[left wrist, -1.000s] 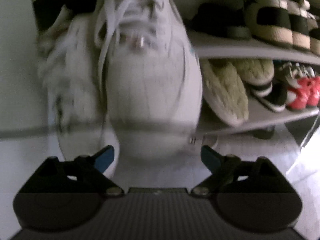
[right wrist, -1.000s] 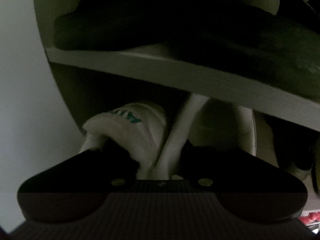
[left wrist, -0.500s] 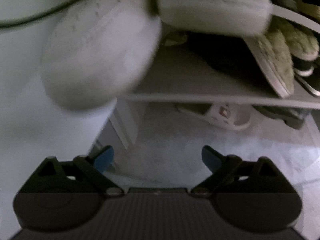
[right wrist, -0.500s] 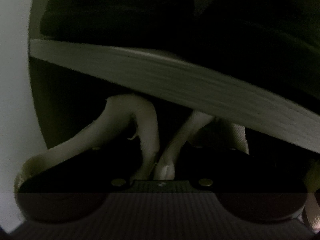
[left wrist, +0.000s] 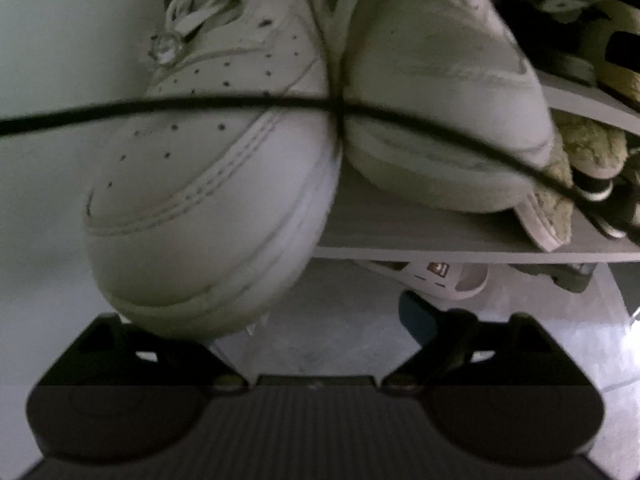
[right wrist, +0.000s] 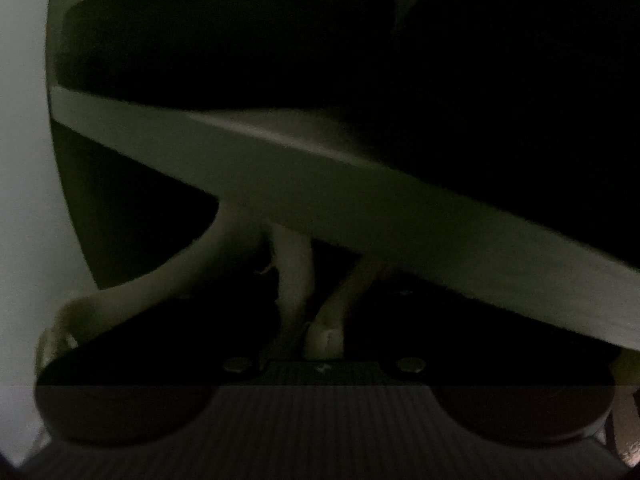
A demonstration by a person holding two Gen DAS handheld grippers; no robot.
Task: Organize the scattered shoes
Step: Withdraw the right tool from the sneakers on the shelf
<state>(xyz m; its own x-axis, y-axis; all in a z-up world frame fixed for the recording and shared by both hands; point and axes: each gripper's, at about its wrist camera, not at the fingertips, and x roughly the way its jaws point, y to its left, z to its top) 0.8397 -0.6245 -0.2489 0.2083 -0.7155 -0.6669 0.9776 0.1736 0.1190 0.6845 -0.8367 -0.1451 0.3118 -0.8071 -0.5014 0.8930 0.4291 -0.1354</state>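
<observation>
- two white sneakers fill the upper half of the left wrist view, toes toward the camera: one sneaker (left wrist: 208, 208) at centre left, overhanging the shelf (left wrist: 460, 236) edge, and its mate (left wrist: 440, 112) at upper right, seated on the board; their inner sides touch at upper centre.
- left gripper (left wrist: 320, 312), lower centre of the frame: jaws spread wide, nothing between them; the left finger is hidden under the overhanging toe, the blue right fingertip (left wrist: 416, 316) shows beneath the shelf edge.
- right gripper (right wrist: 320, 344), bottom centre of the dark right wrist view: jaws drawn close, seemingly pinching the pale heel collars (right wrist: 316, 308) of both sneakers together under an upper shelf board (right wrist: 360, 208).
- key relation: both long axes run from the right gripper at the heels toward the left gripper at the toes; the overhanging toe lies directly above and ahead of the left gripper, which is judged the nearer one to nudge it inward.
- black cable (left wrist: 160, 108) crosses the frame in front of the toes.
- fuzzy slippers (left wrist: 568, 168) sit at right, against the mate.
</observation>
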